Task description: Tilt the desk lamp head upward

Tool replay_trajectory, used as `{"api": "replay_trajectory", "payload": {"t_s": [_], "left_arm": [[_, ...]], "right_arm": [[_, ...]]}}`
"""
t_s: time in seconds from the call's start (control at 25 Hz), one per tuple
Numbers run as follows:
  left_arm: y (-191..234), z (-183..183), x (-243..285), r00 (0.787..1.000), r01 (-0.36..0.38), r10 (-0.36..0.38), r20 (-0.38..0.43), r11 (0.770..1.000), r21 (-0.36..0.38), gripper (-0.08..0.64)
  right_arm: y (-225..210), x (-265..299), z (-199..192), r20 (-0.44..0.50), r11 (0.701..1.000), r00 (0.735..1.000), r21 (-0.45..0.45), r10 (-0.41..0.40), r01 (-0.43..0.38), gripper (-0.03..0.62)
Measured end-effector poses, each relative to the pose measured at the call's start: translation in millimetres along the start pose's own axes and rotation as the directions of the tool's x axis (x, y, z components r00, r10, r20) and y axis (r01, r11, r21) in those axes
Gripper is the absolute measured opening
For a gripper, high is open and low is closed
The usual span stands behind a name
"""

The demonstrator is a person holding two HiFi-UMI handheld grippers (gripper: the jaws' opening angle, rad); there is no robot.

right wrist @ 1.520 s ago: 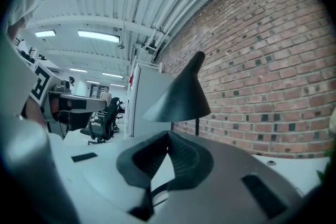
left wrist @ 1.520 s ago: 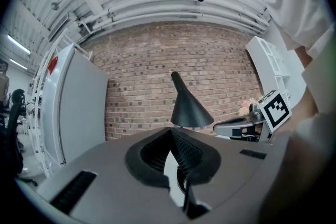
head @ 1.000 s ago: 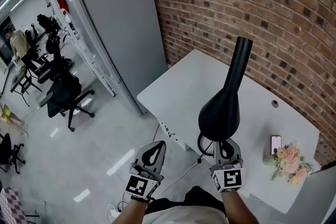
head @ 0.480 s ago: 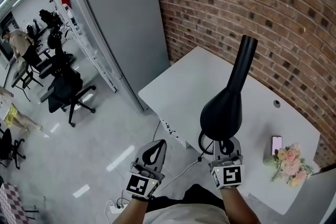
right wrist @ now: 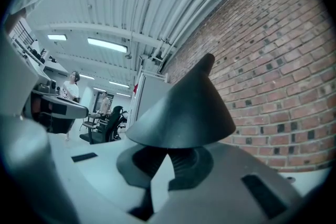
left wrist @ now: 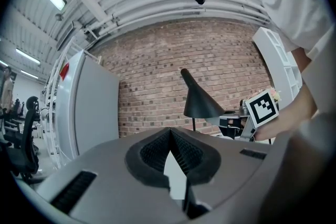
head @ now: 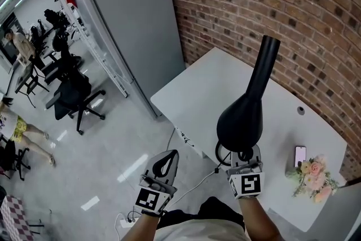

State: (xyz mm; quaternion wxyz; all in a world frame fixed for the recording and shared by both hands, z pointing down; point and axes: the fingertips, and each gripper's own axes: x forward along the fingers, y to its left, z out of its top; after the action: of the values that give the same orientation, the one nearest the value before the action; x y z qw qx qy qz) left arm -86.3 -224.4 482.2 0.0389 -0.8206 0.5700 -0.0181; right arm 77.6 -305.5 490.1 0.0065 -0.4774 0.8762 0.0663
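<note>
Just above closed tips of right gripper [right wrist: 167, 152], lamp head [right wrist: 181, 113].

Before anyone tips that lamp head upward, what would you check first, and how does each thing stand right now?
1. Grip: ok. The right gripper has its jaws closed on the near rim of the lamp head.
2. Firmness of that grip: cannot tell.
3. Other hand clear: ok. The left gripper has its jaws shut on nothing and is off the table, over the floor.
4. Clutter: ok. The phone and flowers sit to the right, apart from the lamp.
5. Lamp base steady: cannot tell. No view shows it plainly, and neither gripper holds it.
</note>
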Motion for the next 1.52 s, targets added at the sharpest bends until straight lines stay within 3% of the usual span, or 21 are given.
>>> {"api": "replay_trajectory", "payload": {"t_s": [0.56,1.32,1.52], "left_arm": [[2.8,-7.9,-5.4,0.999,-0.019,0.019,-0.044,1.000,-0.010,0.003],[-15.4,10.2,-14.1,0.988,0.063,-0.064,-0.140,0.998,-0.014,0.003],[-20.8,21.9,-2.9,0.987,0.101,-0.100,-0.128,0.995,0.000,0.003]], "right_arm": [[3.5,10.3,6.4,0.042,0.999,0.998,-0.032,0.037,-0.036,0.015],[12.2,-0.1,17.5,0.039,0.996,0.997,0.053,0.065,-0.067,0.015],[14.7,-5.5,23.5,0.029,0.994,0.997,0.082,0.065,-0.067,0.015]]}}
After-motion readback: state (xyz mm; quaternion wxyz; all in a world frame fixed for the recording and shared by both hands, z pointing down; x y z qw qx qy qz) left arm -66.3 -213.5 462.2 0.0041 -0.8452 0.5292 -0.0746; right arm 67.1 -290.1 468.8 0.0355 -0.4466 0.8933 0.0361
